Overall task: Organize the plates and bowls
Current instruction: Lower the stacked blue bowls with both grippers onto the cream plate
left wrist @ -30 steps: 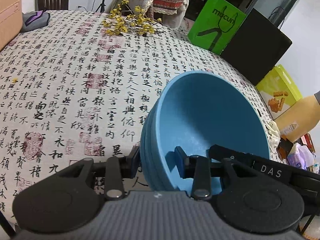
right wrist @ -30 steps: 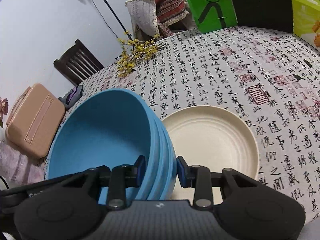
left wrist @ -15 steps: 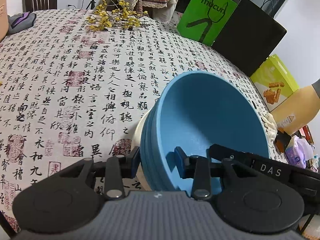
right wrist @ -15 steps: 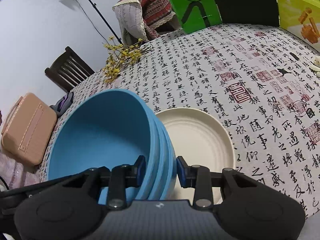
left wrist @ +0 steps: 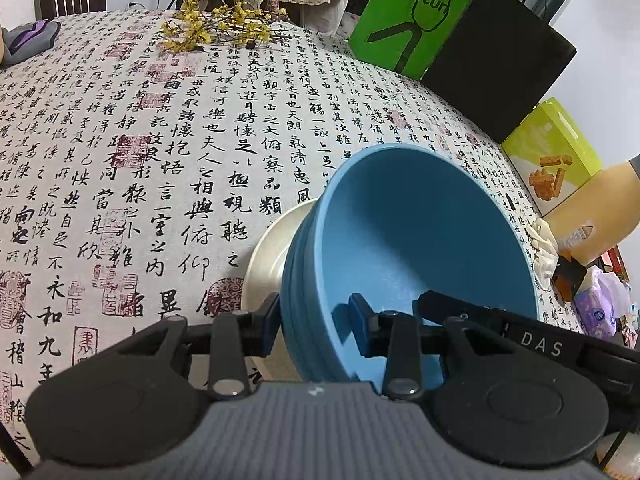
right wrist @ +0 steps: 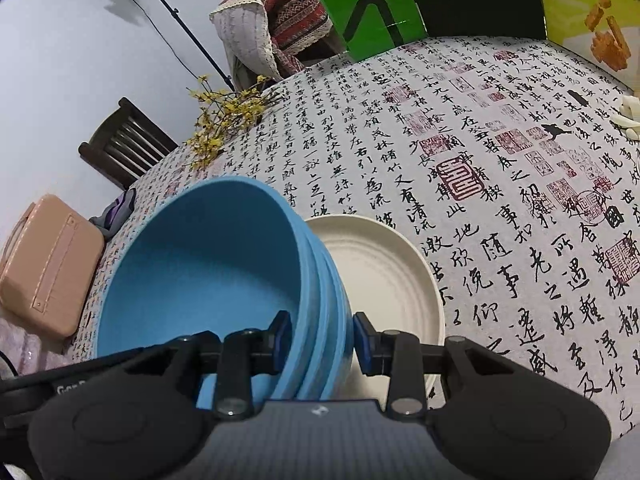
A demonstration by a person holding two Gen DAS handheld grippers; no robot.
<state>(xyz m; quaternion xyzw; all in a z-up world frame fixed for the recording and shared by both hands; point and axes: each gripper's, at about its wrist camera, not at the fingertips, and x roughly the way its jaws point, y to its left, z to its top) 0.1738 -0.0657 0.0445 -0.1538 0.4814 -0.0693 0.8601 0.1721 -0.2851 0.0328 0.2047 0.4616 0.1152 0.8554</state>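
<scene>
A stack of nested blue bowls (left wrist: 404, 240) (right wrist: 208, 264) is held between both grippers over a cream plate (right wrist: 384, 280), whose edge also shows in the left wrist view (left wrist: 268, 256). My left gripper (left wrist: 316, 328) is shut on the stack's near rim, one finger outside and one inside. My right gripper (right wrist: 322, 340) is shut on the opposite rim the same way. The bowls tilt slightly. Whether the stack's base touches the plate is hidden.
The round table has a calligraphy-print cloth (left wrist: 160, 160). Yellow flower sprigs (left wrist: 216, 28) lie at the far side. A green bag (left wrist: 404, 12), a black box (left wrist: 500, 76) and a yellow-green box (left wrist: 552, 156) stand beyond the edge. A pink case (right wrist: 44, 264) sits left.
Both grippers have carried the blue bowl stack across the table until it is over the cream plate, which has come into the left wrist view. Grips are unchanged.
</scene>
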